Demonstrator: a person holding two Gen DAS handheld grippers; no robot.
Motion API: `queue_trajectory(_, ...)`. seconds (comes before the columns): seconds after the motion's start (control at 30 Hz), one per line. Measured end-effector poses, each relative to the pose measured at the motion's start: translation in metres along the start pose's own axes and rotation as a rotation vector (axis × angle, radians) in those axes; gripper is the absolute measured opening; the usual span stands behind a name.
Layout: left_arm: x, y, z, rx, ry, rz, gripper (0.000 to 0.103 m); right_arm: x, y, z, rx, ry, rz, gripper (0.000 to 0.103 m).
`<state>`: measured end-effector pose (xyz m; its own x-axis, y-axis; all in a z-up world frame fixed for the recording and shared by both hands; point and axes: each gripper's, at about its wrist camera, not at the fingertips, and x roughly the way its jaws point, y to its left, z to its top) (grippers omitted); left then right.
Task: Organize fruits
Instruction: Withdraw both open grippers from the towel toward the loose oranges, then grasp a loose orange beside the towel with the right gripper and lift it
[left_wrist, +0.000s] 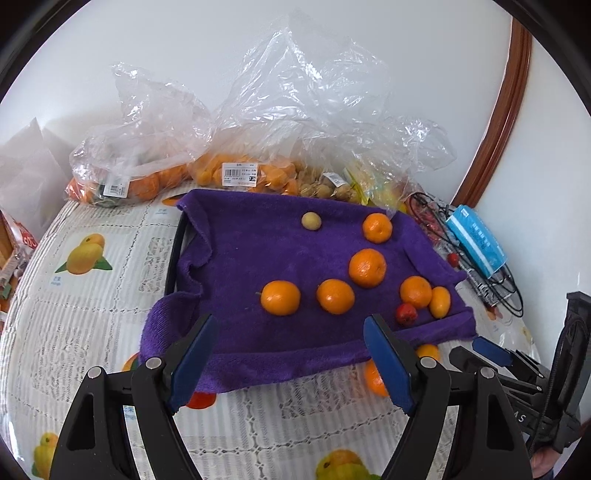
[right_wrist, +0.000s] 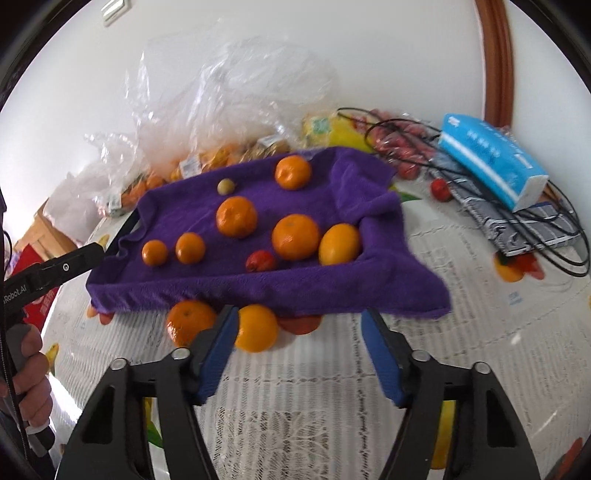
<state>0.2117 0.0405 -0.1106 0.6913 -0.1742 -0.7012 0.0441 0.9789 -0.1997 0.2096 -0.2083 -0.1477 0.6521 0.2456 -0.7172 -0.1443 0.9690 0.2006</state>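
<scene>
A purple towel (left_wrist: 258, 251) (right_wrist: 332, 284) covers a tray and carries several oranges (left_wrist: 280, 297) (right_wrist: 236, 216), a yellow kumquat (left_wrist: 440, 302) (right_wrist: 339, 244), a small red fruit (left_wrist: 406, 314) (right_wrist: 260, 260) and a small tan fruit (left_wrist: 311, 220) (right_wrist: 225, 185). Two oranges (right_wrist: 190, 322) (right_wrist: 256, 328) lie on the table by the towel's near edge. My left gripper (left_wrist: 291, 350) is open and empty, just in front of the towel. My right gripper (right_wrist: 299, 339) is open and empty, with its left finger next to the loose oranges. It also shows in the left wrist view (left_wrist: 491, 350).
Clear plastic bags of fruit (left_wrist: 236, 173) (right_wrist: 207, 158) stand behind the tray against the wall. A blue box (left_wrist: 476, 240) (right_wrist: 491, 158), black cables (right_wrist: 517, 229) and a loose red fruit (right_wrist: 440, 189) lie to the right. The tablecloth (left_wrist: 92, 295) has printed fruit pictures.
</scene>
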Motion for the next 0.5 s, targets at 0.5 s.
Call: queue_trajectory(0.5,0.005,0.027,-0.019,-0.038,0.054,-0.043,0.079,0.023,0.027,-0.006,-0.048,0.022,0.008,0.051)
